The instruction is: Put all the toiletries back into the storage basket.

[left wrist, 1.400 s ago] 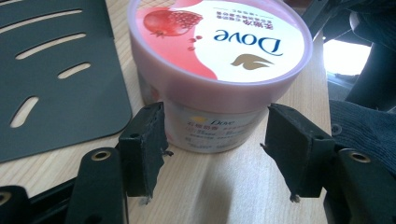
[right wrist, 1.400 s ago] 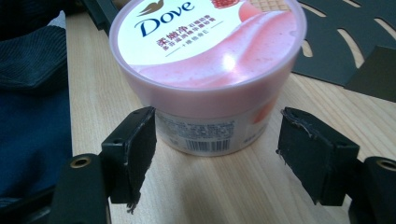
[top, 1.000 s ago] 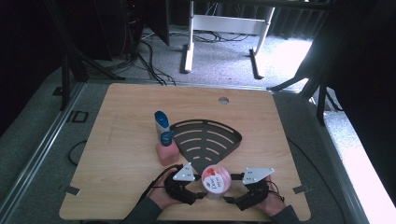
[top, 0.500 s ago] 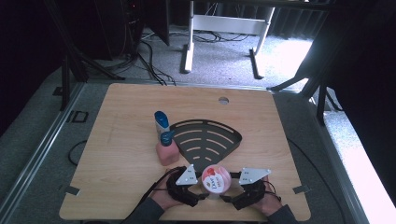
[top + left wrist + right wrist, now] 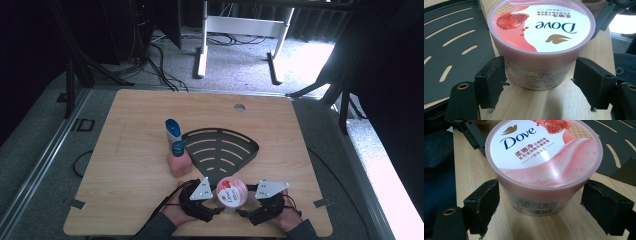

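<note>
The Dove tub (image 5: 231, 191) stands upright on the table (image 5: 125, 150) at its near edge, just in front of the black slotted tray (image 5: 220, 150). It sits squarely between my left gripper (image 5: 537, 80) and my right gripper (image 5: 540, 203), both equally close. Each has its jaws apart, flanking the tub's base without clamping it.

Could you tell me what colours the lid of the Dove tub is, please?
The Dove tub's lid is pink and white with a pomegranate picture, clearest in the left gripper view.
</note>
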The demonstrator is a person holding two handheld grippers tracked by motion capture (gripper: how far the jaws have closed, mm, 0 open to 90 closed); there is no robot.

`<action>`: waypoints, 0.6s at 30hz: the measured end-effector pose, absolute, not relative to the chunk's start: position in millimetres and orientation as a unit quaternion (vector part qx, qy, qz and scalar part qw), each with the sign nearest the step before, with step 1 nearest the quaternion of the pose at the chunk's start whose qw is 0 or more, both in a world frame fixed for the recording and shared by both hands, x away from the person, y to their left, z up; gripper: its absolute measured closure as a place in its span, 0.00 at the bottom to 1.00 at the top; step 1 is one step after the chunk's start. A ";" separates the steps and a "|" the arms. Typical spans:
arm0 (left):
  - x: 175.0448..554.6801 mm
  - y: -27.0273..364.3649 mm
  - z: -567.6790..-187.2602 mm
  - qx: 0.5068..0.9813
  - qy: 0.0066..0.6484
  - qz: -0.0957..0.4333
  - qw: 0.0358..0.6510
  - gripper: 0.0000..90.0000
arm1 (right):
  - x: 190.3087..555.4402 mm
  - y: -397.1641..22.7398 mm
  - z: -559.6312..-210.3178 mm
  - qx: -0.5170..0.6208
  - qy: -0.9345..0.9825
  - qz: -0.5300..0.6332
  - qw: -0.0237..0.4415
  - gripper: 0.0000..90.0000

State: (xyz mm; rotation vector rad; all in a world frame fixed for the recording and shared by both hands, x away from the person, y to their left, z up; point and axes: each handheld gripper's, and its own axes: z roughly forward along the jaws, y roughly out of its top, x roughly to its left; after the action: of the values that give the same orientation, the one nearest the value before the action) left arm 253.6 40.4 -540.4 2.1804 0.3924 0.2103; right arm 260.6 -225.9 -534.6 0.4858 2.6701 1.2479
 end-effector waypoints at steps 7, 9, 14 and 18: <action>252.2 40.3 -538.6 0.878 0.158 0.089 0.444 0.30 | 260.8 -225.8 -533.4 0.164 0.892 0.415 0.076 0.17; 252.1 40.0 -537.9 0.877 0.159 0.089 0.444 0.30 | 260.3 -226.0 -532.3 0.164 0.892 0.415 0.076 0.17; 252.4 39.3 -534.2 0.878 0.157 0.090 0.442 0.30 | 260.6 -227.1 -530.1 0.166 0.890 0.418 0.075 0.17; 253.5 39.3 -533.9 0.879 0.162 0.085 0.440 0.31 | 261.2 -226.6 -528.3 0.164 0.892 0.415 0.076 0.17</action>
State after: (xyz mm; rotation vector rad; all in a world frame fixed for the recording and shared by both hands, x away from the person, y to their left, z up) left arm 253.5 39.3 -533.9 2.1836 0.4032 0.2123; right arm 261.2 -226.6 -528.3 0.4911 2.6739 1.2440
